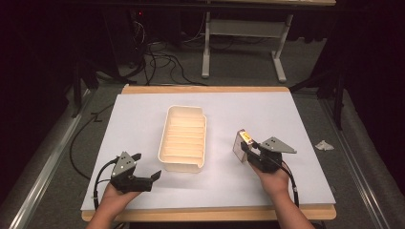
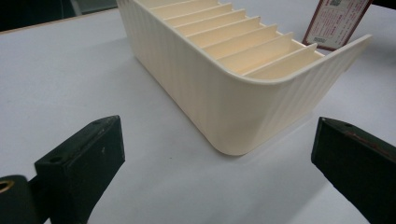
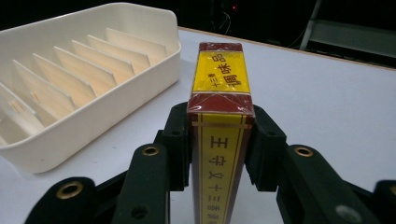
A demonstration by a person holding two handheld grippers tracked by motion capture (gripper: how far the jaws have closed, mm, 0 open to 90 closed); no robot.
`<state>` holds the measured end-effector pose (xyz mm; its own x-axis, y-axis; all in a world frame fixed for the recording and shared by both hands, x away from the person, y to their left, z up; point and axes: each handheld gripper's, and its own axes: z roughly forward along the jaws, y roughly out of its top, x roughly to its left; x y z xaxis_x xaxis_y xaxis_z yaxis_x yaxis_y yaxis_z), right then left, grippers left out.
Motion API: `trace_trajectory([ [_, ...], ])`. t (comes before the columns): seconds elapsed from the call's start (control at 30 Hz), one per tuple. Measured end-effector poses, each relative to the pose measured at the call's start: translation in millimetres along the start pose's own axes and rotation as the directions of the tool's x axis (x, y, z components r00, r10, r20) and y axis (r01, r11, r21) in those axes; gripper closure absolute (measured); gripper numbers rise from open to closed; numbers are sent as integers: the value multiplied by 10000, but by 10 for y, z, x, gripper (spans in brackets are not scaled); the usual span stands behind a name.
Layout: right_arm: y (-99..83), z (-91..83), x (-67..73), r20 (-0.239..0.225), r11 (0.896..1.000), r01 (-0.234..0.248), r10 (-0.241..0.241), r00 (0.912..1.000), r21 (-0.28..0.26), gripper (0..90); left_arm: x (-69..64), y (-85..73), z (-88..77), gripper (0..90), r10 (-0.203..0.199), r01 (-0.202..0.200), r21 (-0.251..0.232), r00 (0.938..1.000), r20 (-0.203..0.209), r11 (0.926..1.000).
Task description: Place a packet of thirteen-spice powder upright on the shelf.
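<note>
Dim room. Grey carpeted floor [image 1: 239,67], tangled black cables [image 1: 162,59] beyond the wooden-edged, white-topped table [image 1: 296,114]. Pale metal-legged desk frame [image 1: 243,28] behind. Crumpled white scrap [image 1: 324,145] on floor, right.

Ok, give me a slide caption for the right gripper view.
Right gripper clamps a red-and-yellow box upright beside the cream slotted tray.

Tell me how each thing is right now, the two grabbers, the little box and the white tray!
Left gripper: open, holding nothing, low over the table near the tray's corner.
Right gripper: shut on the box's two sides.
Red and yellow box: upright on its narrow edge, clamped, to the right of the tray.
Cream tray: upright on the white table, every slot between its dividers empty.
</note>
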<state>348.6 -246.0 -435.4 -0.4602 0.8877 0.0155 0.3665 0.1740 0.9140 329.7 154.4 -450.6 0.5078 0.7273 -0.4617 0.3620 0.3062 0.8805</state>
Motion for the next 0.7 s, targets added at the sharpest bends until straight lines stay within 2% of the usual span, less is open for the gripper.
trace_trajectory([
  [0.23,1,-5,-69,-89,9996,-276,275,9996,-18,678,-3,-1,-1,35,-4,4,13,10000,13,10000],
  [0.7,5,-8,-112,-329,9999,-166,165,9993,-33,684,-4,-1,-3,35,13,-13,9,10000,22,10000],
])
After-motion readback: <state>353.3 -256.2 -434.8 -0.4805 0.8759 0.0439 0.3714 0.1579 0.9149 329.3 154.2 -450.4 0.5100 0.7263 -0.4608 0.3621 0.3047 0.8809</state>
